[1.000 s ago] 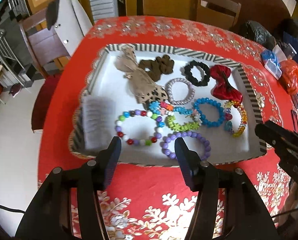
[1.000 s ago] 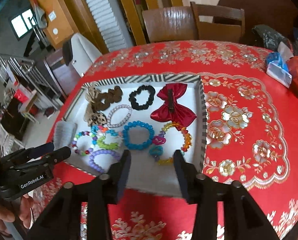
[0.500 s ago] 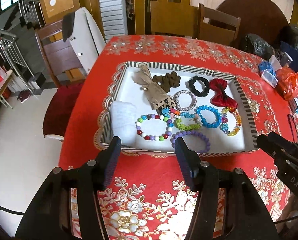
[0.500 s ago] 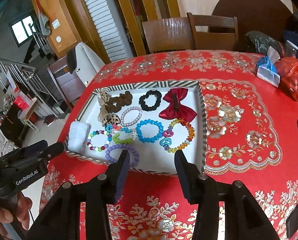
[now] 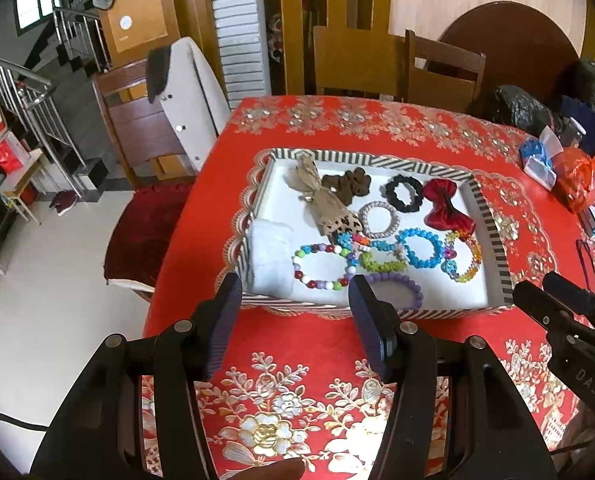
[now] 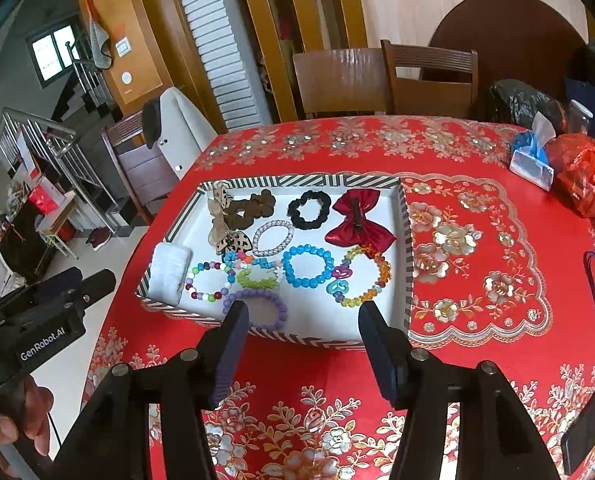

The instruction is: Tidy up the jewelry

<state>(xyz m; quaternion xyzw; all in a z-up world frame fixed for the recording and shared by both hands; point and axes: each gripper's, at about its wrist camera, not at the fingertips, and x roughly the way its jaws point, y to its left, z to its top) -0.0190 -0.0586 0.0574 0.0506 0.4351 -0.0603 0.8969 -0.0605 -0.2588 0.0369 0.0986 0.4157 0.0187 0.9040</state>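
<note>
1. A tray [image 5: 493,236] with a black-and-white striped rim sits on a table under a red flowered tablecloth [image 5: 297,384]; all the jewelry lies inside it
2. Along the far side of the tray: a tan leopard-print bow [image 5: 325,204], a brown scrunchie [image 5: 347,184], a black scrunchie [image 5: 403,194] and a red satin bow [image 5: 447,208]; a silver bracelet [image 5: 379,220] lies just in front of the scrunchies
3. Nearer the front: a multicoloured bead bracelet [image 5: 323,266], a green bracelet [image 5: 381,266], a blue bead bracelet [image 5: 421,248], a rainbow bracelet with heart charms [image 5: 463,256] and a purple bead bracelet [image 5: 397,286] closest to the near rim; a white folded cloth [image 5: 269,258] fills the tray's left end
4. The left gripper [image 5: 295,304] hangs above the near rim of the tray, jaws spread wide, nothing between them
5. The right gripper [image 6: 303,326] hangs over the tray's near edge beside the left one; its jaws are opening and hold nothing; the purple bead bracelet shows just past its left finger
6. A tissue pack [image 6: 531,160] and a red plastic bag [image 6: 581,172] sit at the table's far right, well apart from the tray; wooden chairs [image 6: 429,76] stand behind the table
</note>
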